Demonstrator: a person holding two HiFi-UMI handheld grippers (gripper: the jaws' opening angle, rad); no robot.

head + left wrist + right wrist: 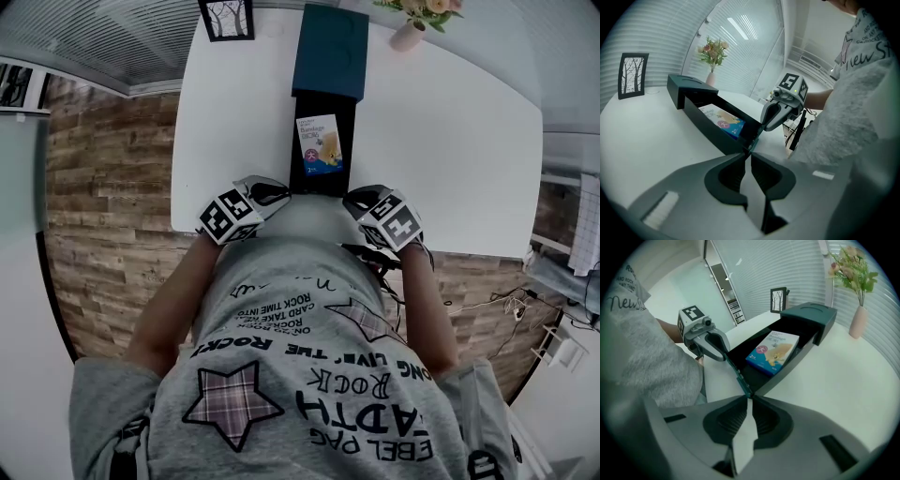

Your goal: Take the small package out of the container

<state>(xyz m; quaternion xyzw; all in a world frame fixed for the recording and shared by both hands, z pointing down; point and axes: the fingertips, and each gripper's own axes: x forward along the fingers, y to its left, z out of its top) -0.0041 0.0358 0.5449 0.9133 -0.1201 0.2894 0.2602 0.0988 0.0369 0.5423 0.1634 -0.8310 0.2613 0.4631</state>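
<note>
Plainly, the package point(320, 142) lies flat in the open part of the long dark container point(328, 47) on the white table point(450, 141), at twelve o'clock from the person. The left gripper point(748, 154) is clamped on the container's near end at the package's seven o'clock. The right gripper point(749, 397) pinches that same end at five o'clock, its jaws nearly together on the thin wall.

My head camera looks steeply down onto the table point(450, 141). My gripper cameras face each other, close across the container point(710, 125)'s near end.
</note>
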